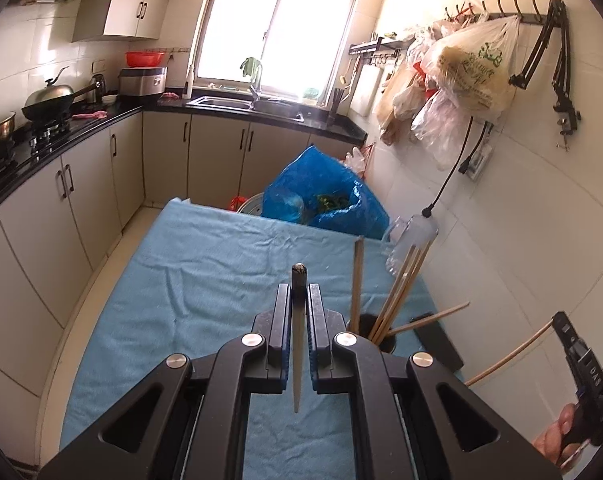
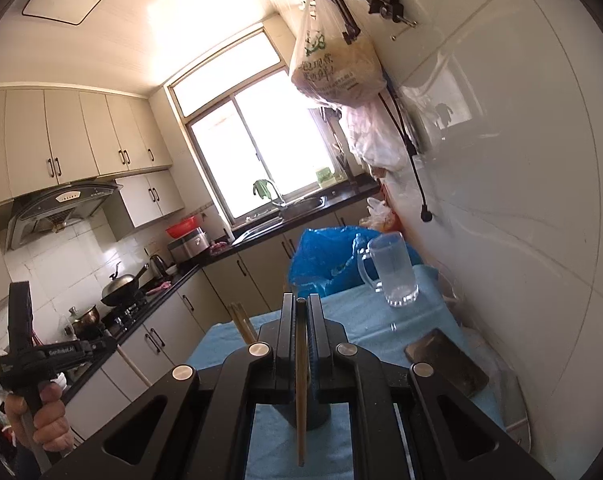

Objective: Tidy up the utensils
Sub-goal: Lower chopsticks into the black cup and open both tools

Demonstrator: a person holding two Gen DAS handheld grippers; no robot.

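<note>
Two grippers, each clamped on a single chopstick, above a table draped in a blue cloth (image 1: 189,280).

Blue cloth: wrinkled, covers the whole tabletop. Blue plastic bag (image 1: 325,192) bulges beyond the far edge, greens visible inside. Kitchen counter (image 1: 61,140) runs along the left with a wok on the stove.

Clear glass mug (image 2: 393,272) with handle stands upright at the far right of the cloth, near the white wall. Dark flat rectangular slab (image 2: 445,360) lies on the cloth nearer, also by the wall.

Black cylindrical holder (image 1: 375,330) sits on the cloth, partly hidden behind the left gripper's right linkage. Several wooden chopsticks (image 1: 397,292) stand in it, light tan, fanned out; one leans low toward the wall, one stands nearly upright.

Left gripper (image 1: 299,296): jaws closed on a pale chopstick (image 1: 298,352) with a dark upper section and worn, blunt tip poking past the fingertips; thin end tapers back toward the camera. Holder just to its right.

Right gripper (image 2: 300,308): jaws closed on a tan chopstick (image 2: 301,384), square dark-ended top level with the fingertips, shaft hanging down over the holder. In the left wrist view this stick shows as a long thin line at the right edge.
</note>
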